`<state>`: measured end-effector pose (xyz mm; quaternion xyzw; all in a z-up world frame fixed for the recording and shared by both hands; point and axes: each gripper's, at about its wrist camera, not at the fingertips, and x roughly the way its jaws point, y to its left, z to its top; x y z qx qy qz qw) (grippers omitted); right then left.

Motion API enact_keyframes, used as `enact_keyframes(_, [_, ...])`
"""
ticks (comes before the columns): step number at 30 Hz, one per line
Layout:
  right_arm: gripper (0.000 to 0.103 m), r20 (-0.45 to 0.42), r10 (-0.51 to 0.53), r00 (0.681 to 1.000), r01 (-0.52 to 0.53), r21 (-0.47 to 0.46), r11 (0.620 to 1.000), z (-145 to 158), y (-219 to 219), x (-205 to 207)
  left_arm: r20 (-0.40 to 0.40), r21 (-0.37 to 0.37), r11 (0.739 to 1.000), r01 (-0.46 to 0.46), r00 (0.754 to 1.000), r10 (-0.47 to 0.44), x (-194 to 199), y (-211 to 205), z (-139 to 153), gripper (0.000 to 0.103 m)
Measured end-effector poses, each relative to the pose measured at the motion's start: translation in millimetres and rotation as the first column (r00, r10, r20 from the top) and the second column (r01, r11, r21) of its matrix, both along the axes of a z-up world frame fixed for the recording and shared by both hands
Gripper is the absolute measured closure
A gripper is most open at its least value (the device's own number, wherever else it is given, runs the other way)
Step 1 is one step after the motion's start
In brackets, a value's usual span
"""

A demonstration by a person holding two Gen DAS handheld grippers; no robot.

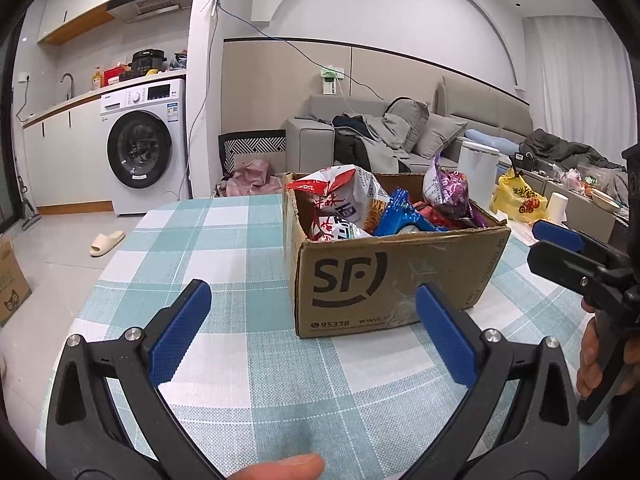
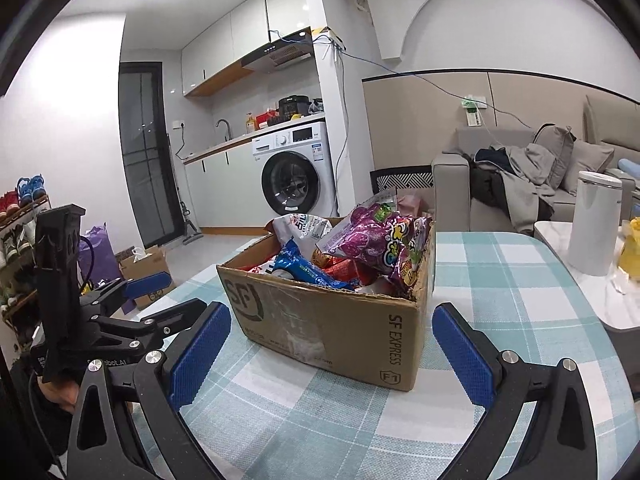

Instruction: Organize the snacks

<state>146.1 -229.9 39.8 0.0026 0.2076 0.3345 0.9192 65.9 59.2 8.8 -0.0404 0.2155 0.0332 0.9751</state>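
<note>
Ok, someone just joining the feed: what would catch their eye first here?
The SF box at mid-table, heaped with snack bags, the purple bag on top. Both grippers, left and right, hang before it, jaws open and empty. Under it all lies the teal checked cloth.

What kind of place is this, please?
Probably a small flat with an open kitchen and living area: a washing machine under the counter, a sofa, and a table holding a snack box.

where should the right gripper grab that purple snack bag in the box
Pinch the purple snack bag by its raised crimped top edge, coming from above. It lies tilted on top of the pile in the cardboard box, above the rim, so nothing blocks it. The right gripper is open, short of the box.
</note>
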Motion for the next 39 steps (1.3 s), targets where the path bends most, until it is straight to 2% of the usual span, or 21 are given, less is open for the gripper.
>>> enact_keyframes(17, [0.000,0.062,-0.025,0.998,0.026,-0.015,1.000,-1.6,-2.2,-9.1,-0.001,-0.008,1.000,-0.017,1.000,0.017,1.0,2.2,-2.2,0.001])
enact_keyframes(39, [0.000,0.063,-0.024,0.998,0.025,-0.014,1.000,-1.5,-3.2,-10.7,-0.001,-0.004,1.000,-0.009,1.000,0.009,2.8,-0.9,-1.6,0.001])
